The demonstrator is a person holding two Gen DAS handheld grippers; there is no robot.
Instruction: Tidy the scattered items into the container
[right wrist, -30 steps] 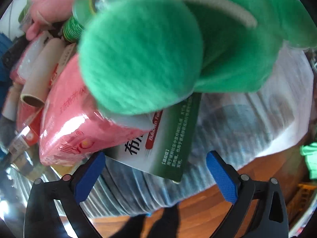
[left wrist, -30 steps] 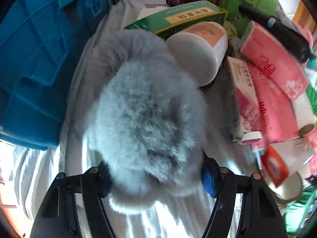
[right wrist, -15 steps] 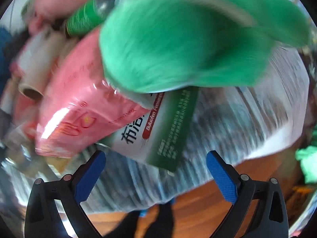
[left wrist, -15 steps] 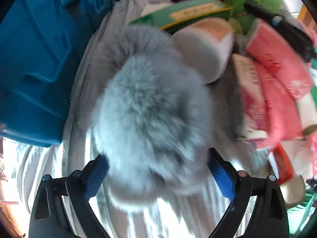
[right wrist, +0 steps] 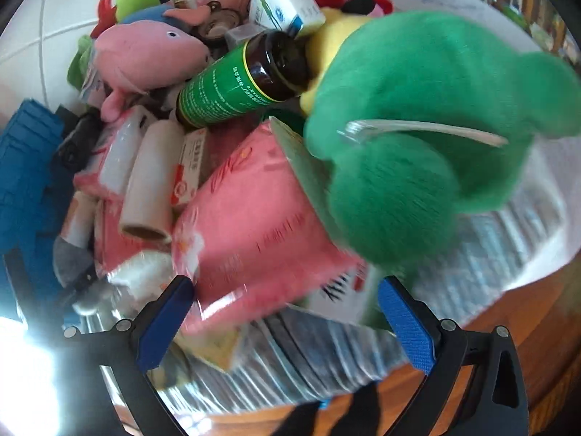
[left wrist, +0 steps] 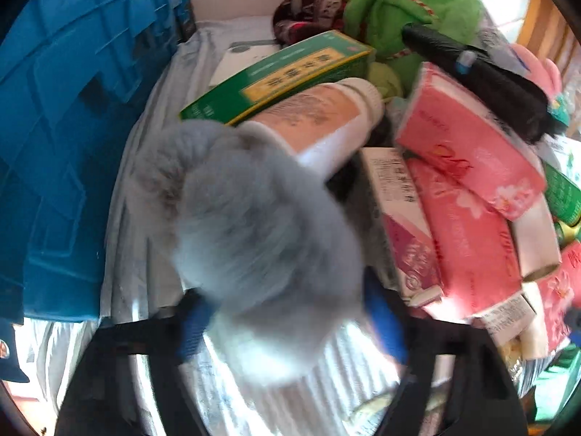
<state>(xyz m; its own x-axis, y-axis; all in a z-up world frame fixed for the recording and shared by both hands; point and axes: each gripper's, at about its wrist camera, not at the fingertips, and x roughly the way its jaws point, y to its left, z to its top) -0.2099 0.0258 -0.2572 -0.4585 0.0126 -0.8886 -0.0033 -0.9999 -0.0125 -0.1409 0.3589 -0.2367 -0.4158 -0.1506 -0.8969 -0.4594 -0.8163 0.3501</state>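
Note:
In the left wrist view a fluffy grey plush [left wrist: 254, 225] lies on the striped white cloth [left wrist: 145, 254], between the blue pads of my left gripper [left wrist: 287, 327], whose jaws stand wide at its sides. The blue crate [left wrist: 72, 138] stands at the left. In the right wrist view a green plush [right wrist: 428, 138] lies on the pile, above a pink tissue pack [right wrist: 261, 218]. My right gripper [right wrist: 287, 323] is open and empty, just short of both.
A heap of items fills the cloth: green box [left wrist: 283, 76], white jar [left wrist: 326, 120], pink packs [left wrist: 468, 145], black tool [left wrist: 483, 80], brown bottle [right wrist: 239, 83], pink plush [right wrist: 145, 58], cardboard rolls [right wrist: 149, 185]. The wooden table edge [right wrist: 508, 312] shows at bottom right.
My left gripper opened around the grey plush and drew back. My right gripper swung so more of the pile shows; the green plush now sits to the right.

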